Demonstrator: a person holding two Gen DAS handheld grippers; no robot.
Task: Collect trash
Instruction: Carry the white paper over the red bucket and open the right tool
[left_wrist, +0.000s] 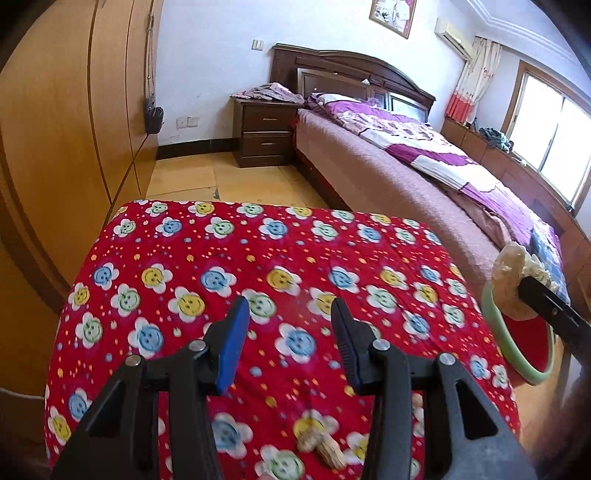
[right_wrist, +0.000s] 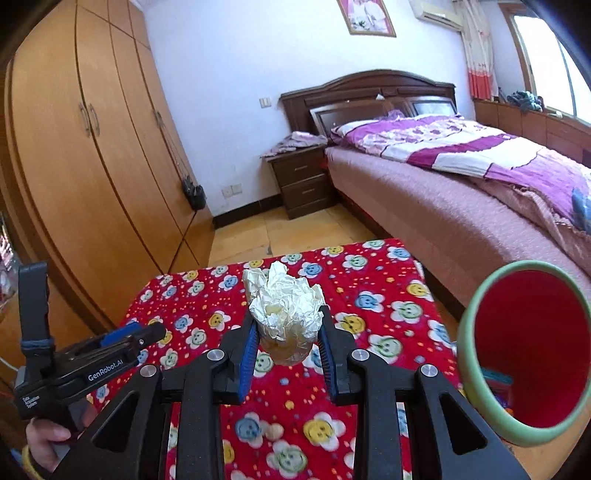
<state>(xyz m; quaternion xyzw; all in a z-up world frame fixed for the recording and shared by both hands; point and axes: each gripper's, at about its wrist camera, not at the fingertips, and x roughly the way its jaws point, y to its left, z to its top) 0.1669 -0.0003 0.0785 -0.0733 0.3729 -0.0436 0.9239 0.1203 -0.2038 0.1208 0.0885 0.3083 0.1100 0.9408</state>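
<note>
The right gripper (right_wrist: 286, 332) is clenched on a crumpled ball of whitish paper (right_wrist: 284, 310), pinched between its blue pads and held in the air above a table (right_wrist: 369, 314) draped in red cloth printed with smiling flowers. Just to its right stands a red bin with a green rim (right_wrist: 476, 314), its mouth tilted toward the camera. The left gripper (left_wrist: 290, 325) hangs released over the same cloth with nothing between its fingers. Two small tan scraps (left_wrist: 321, 446) lie on the cloth below it. A bed (right_wrist: 461, 206) stands beyond the table.

Bin (right_wrist: 524, 435) right of table (right_wrist: 369, 295)
</note>
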